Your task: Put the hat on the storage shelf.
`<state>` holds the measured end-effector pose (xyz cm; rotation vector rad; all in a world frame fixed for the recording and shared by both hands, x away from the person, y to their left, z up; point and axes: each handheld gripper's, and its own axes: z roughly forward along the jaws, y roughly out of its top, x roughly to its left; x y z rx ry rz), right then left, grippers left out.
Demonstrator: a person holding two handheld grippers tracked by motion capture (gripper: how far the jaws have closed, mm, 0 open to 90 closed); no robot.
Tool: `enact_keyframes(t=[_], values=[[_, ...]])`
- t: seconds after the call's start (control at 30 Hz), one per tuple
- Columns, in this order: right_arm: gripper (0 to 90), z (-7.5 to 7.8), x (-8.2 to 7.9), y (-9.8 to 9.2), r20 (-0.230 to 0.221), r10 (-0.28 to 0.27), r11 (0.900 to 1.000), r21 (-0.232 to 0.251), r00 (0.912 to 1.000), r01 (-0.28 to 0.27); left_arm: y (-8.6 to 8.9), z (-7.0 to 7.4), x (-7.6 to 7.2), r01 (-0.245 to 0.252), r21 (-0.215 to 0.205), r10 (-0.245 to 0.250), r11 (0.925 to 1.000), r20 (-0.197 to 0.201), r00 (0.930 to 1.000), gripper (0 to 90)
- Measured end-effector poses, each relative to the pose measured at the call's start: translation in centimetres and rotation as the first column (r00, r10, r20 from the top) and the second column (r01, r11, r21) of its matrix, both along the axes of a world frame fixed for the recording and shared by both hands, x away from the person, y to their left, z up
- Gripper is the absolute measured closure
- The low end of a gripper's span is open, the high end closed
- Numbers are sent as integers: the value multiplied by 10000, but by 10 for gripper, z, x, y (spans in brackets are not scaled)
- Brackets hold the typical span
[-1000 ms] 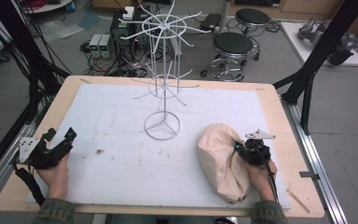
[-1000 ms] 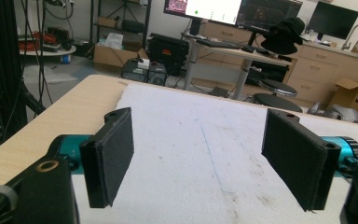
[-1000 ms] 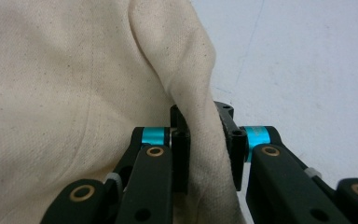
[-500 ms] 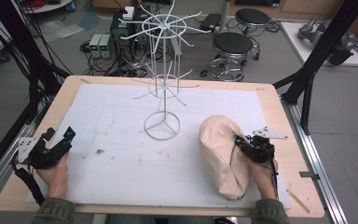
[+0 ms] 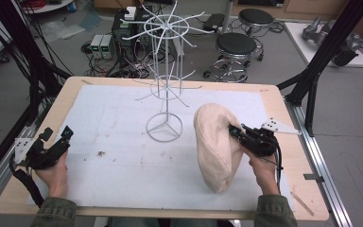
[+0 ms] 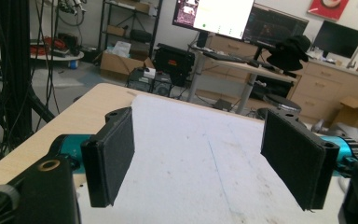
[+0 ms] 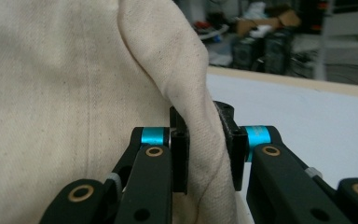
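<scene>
A cream cloth hat (image 5: 215, 144) hangs tilted above the white mat at the right, its lower end near the mat. My right gripper (image 5: 236, 132) is shut on a fold at the hat's edge; in the right gripper view the fabric (image 7: 74, 93) is pinched between the two pads (image 7: 206, 149). A white wire rack (image 5: 165, 75) with spokes stands on its round base at the mat's middle, just left of the hat. My left gripper (image 5: 56, 137) rests at the table's left edge, jaws wide apart (image 6: 198, 161) with nothing between them.
The white mat (image 5: 123, 161) covers most of the wooden table (image 5: 293, 161). Black frame posts (image 5: 312, 71) stand at the right and left. Stools and cables sit on the floor beyond the far edge.
My right gripper has risen and lifted the hat, which lay flatter on the mat a second ago and now stands taller. The left gripper has stayed put.
</scene>
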<state>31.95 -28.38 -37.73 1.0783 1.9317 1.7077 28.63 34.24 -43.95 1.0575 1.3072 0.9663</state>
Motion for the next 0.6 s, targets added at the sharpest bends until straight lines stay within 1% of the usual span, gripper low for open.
enact_keyframes(t=[0.07, 0.17, 0.23, 0.27, 0.33, 0.43, 0.47, 0.5, 0.57, 0.6], values=[[778, 3, 1, 3, 192, 463, 9976, 514, 9987, -473, 1, 0, 2, -78, -32, 78, 10000, 36, 10000, 260], [778, 10, 3, 6, 473, 971, 9863, 1292, 9942, -1024, 2, 1, 4, -182, -85, 182, 9998, 62, 9998, 262], [778, 15, 3, 7, 673, 1217, 9756, 1757, 9903, -1318, 2, 2, 4, -229, -98, 230, 9997, 98, 9997, 262], [778, 18, 3, 7, 843, 1301, 9688, 2013, 9879, -1448, 2, 2, 4, -244, -88, 245, 9997, 96, 9997, 262], [778, 24, 2, 7, 1016, 1471, 9540, 2480, 9839, -1683, 2, 3, 3, -261, -54, 261, 9996, 105, 9996, 262], [779, 36, 1, 7, 1370, 1647, 9391, 2810, 9768, -1978, 2, 4, 1, -276, -32, 276, 9996, 169, 9995, 261], [778, 40, 0, 8, 1545, 1673, 9371, 2820, 9737, -2058, 2, 5, 0, -265, -8, 265, 9996, 172, 9995, 261], [778, 44, -1, 9, 1623, 1704, 9339, 2880, 9719, -2118, 2, 5, -1, -234, -24, 234, 9997, 174, 9996, 261], [778, 50, -3, 13, 1822, 1760, 9345, 2781, 9674, -2223, 3, 4, -4, -126, -69, 127, 9999, 169, 9998, 260], [778, 53, -5, 15, 1966, 1847, 9336, 2711, 9629, -2344, 4, 4, -6, -52, -66, 53, 10000, 150, 9999, 260]])
